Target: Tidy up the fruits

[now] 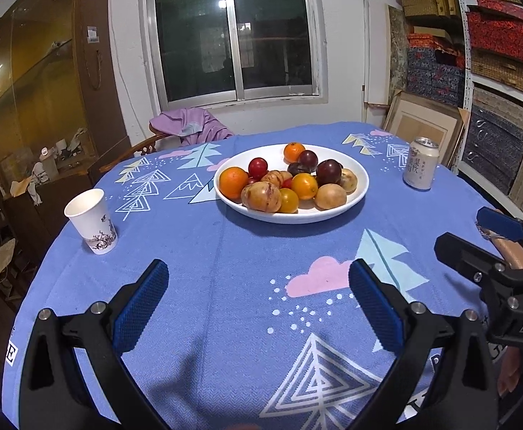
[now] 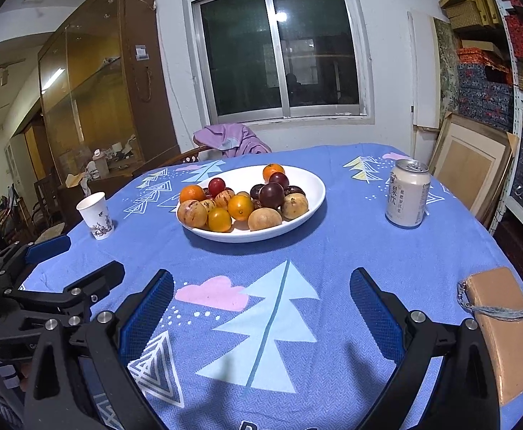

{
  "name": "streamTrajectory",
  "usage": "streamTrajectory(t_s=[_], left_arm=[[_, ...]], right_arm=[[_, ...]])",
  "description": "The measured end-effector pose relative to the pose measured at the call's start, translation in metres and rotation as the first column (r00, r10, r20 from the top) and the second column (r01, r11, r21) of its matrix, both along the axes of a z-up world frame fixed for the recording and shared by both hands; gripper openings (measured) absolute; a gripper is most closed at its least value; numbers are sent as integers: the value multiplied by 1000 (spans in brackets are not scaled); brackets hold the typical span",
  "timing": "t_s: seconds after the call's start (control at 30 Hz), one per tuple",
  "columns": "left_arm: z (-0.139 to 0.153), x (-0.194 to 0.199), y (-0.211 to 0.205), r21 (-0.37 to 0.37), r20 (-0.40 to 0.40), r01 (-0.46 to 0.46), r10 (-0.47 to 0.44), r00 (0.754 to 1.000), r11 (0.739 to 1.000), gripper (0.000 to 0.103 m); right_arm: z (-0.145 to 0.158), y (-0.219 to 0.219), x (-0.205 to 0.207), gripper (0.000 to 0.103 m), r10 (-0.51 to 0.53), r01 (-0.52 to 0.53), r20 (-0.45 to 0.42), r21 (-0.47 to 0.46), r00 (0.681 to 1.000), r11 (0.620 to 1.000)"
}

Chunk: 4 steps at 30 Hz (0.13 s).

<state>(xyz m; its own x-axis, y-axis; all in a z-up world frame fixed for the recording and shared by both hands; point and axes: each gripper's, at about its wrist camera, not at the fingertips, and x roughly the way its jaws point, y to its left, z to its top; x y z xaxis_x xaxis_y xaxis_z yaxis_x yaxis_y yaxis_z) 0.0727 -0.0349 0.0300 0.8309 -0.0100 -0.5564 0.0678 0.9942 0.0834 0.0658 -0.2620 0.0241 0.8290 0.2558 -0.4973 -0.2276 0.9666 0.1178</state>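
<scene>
Grippers left (image 1: 257,294) and right (image 2: 261,304) hover level, jaws spread empty, facing the fruit plate (image 1: 333,211).

I saw a matt, woven blue cloth (image 1: 225,268) with printed trees covering the counter. The white oval plate (image 1: 333,211) looked glossy like glazed ceramic, its fruits (image 1: 283,182) smooth-skinned. The pale drink can (image 1: 421,165) was satiny metal, the white cup (image 1: 91,220) matt paper. My left claw (image 1: 257,304) wore ribbed blue rubber pads (image 1: 139,304) on black plastic.
</scene>
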Motion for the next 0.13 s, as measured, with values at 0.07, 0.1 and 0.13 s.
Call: streamTrajectory(t_s=[0.07,0.1,0.13], left_arm=[[-1,1,0,2,0,2,-2,1000,1000,99],[-1,1,0,3,2,0,0,1000,1000,99],[-1,1,0,4,3,-2,2,1000,1000,99]], right_arm=[[0,0,0,100,6,-6,-1,1,1000,1000],[0,1,0,100,8,-8,-1,0,1000,1000],[1,1,-1,100,10,-10,1,-2,1000,1000]])
